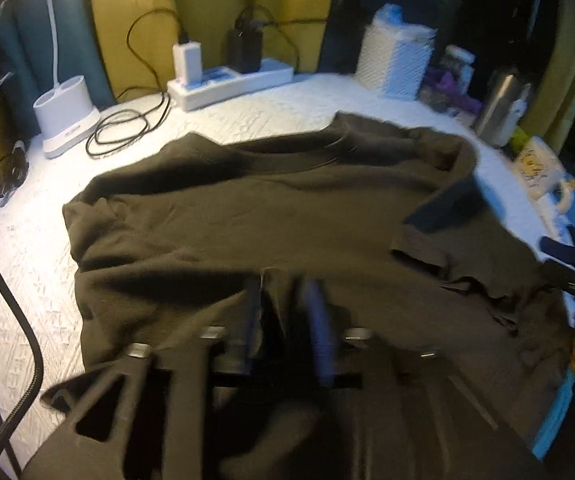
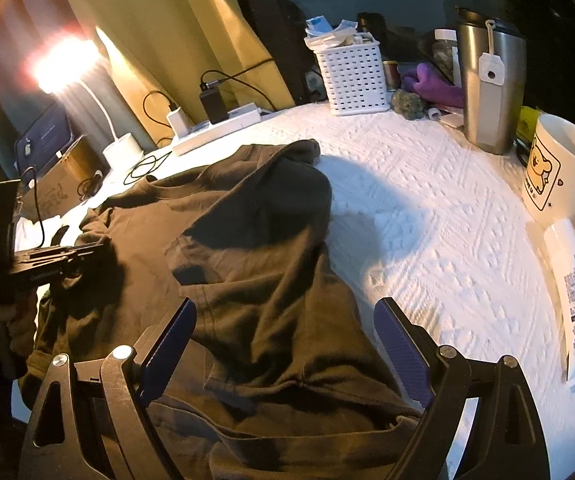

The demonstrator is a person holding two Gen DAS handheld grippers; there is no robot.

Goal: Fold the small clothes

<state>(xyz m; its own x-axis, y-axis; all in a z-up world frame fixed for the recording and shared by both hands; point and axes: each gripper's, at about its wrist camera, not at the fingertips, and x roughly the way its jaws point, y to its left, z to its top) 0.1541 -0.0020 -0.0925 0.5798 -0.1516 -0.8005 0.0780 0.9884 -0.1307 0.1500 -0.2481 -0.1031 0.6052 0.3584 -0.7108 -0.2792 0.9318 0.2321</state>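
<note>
Lying on the table point(image 2: 427, 208), one dark shirt point(image 2: 247, 260); right tool point(image 2: 285, 344) gaping, left tool point(image 1: 283, 312) seemingly parted, blurred.

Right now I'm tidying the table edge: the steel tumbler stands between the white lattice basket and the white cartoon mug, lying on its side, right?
Not lying: the right wrist view shows the steel tumbler upright, between the white lattice basket and the white cartoon mug.

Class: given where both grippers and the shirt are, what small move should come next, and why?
Probably lower the right gripper and close it on the shirt: its jaws stand wide open, straddling a fold without gripping it, and one side is already folded over.
</note>
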